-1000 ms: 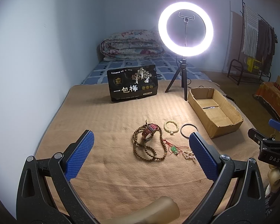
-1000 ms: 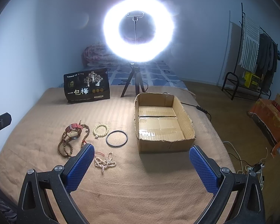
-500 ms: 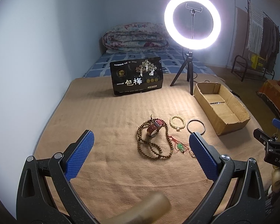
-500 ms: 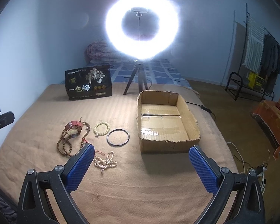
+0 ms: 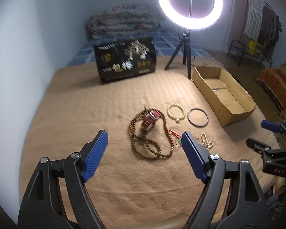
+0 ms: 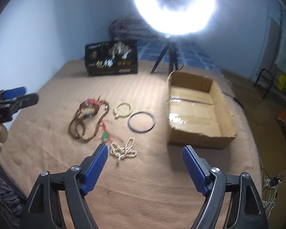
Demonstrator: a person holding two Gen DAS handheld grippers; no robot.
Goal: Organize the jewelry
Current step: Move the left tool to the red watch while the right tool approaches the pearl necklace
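Observation:
Jewelry lies on a tan blanket [image 5: 108, 106]: a long brown bead necklace [image 5: 148, 148] with a red watch [image 5: 150, 121] on it, a cream bead bracelet [image 5: 175, 112], a dark metal bangle [image 5: 197, 117], a green pendant on red cord [image 6: 105, 136] and a small pale bead string [image 6: 124, 150]. An open, empty cardboard box [image 6: 196, 112] sits to the right. My left gripper [image 5: 144, 145] is open above the brown necklace. My right gripper [image 6: 145, 156] is open and empty, just right of the pale bead string.
A black printed pouch [image 5: 125, 61] stands at the back. A lit ring light on a tripod [image 5: 189, 5] stands behind the box. Folded bedding [image 5: 124, 21] lies by the wall. A clothes rack [image 5: 261, 28] stands far right. The blanket's right edge drops to the floor [image 6: 257, 114].
Both grippers have moved forward and down towards the jewelry, which now looks larger and closer. Both stay open. The jewelry and box have not moved.

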